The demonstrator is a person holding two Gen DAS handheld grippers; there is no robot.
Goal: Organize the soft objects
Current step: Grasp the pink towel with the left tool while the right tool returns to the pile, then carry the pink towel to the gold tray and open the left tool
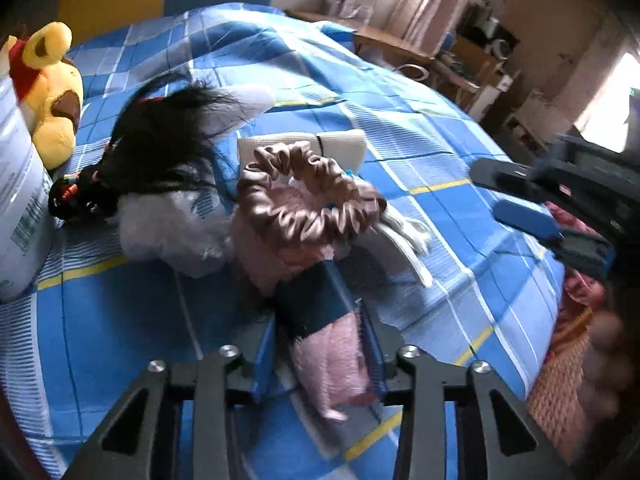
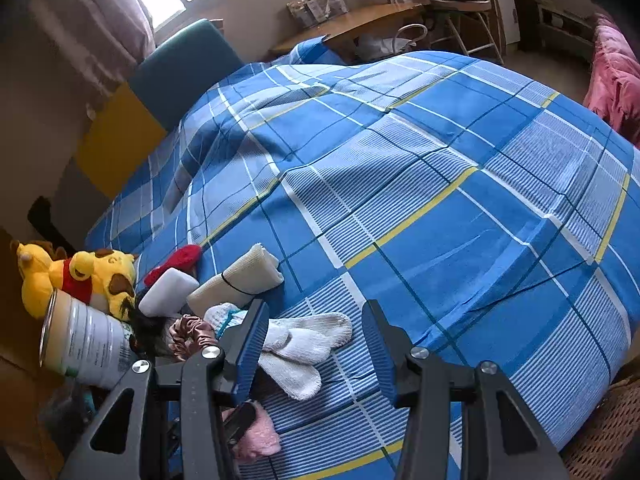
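Your left gripper point(image 1: 320, 320) clenched on fluffy pink fabric piece point(image 1: 332, 364); right gripper point(image 2: 316, 344) released, empty; brown satin scrunchie point(image 1: 308, 192), white knitted socks point(image 2: 304, 340) ahead, unsorted; most work left.

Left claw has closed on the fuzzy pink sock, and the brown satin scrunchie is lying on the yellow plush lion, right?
Not quite. In the left wrist view the left claw is closed on the fuzzy pink sock, but the brown satin scrunchie lies on that sock's far end, well apart from the yellow plush lion.
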